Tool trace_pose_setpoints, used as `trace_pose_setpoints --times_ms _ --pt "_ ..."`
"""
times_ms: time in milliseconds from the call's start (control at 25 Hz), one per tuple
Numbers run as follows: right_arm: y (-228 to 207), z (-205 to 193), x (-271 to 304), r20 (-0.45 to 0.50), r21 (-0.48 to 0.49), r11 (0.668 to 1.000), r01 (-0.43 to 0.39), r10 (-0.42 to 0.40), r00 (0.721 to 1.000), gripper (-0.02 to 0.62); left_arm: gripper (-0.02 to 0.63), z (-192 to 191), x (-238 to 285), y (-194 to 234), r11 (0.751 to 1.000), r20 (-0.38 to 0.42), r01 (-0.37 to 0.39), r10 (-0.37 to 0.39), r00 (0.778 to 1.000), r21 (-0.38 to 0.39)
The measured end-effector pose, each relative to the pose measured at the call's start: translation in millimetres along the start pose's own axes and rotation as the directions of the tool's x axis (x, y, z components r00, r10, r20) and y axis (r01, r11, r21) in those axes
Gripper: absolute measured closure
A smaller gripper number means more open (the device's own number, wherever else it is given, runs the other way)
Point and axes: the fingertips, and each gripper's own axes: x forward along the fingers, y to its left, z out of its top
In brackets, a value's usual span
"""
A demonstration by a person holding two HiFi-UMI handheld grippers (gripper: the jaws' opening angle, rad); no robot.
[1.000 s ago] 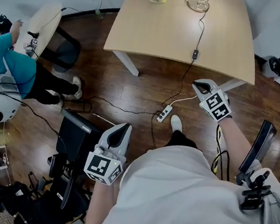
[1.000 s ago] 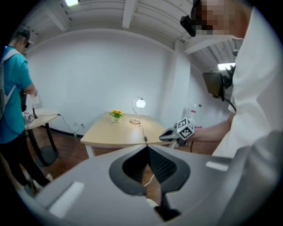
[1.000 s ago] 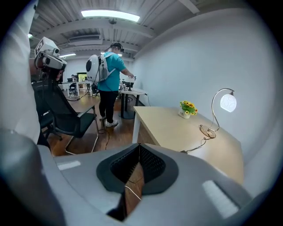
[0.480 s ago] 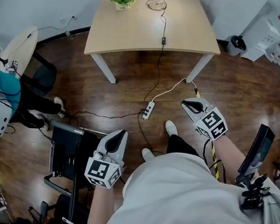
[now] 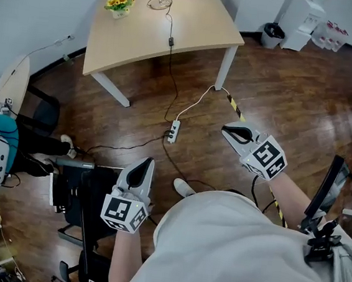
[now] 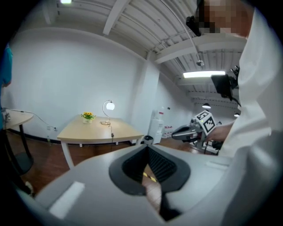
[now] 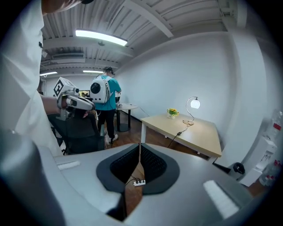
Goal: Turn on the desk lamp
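Left claw [image 5: 143, 165] and right claw [image 5: 227, 129] both closed, empty. One lit arched globe desk lamp [image 7: 193, 104] stands upright far ahead on wooden surface [image 7: 199, 132].

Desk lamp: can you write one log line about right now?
desk lamp: glowing, on table | left gripper: jaws shut, empty | right gripper: jaws shut, empty | both: away from table

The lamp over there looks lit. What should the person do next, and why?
Probably just lower both grippers and stop. The desk lamp glows on the table, so it seems on already; the left gripper and right gripper are shut, empty, and far from it.
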Motion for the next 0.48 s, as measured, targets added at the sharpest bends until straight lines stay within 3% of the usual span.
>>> trace_pose_setpoints --times_ms 200,320,480 --pt "13 5 -45 0.051 -0.001 1.000 -0.012 0.012 0.999 0.588 0.589 14 10 -44 1.000 0.005 0.005 -0.005 1.000 0.012" --pt "33 -1 -75 0.090 -0.013 0.999 -0.046 0.047 0.995 0.588 0.589 1 -2 -84 1.000 0.009 -0.013 0.013 1.000 0.026" --pt "51 -17 -124 0.090 0.007 0.999 -0.034 0.033 0.995 0.563 0.589 -12 -9 -138 0.999 -0.017 0.029 -0.029 0.999 0.032"
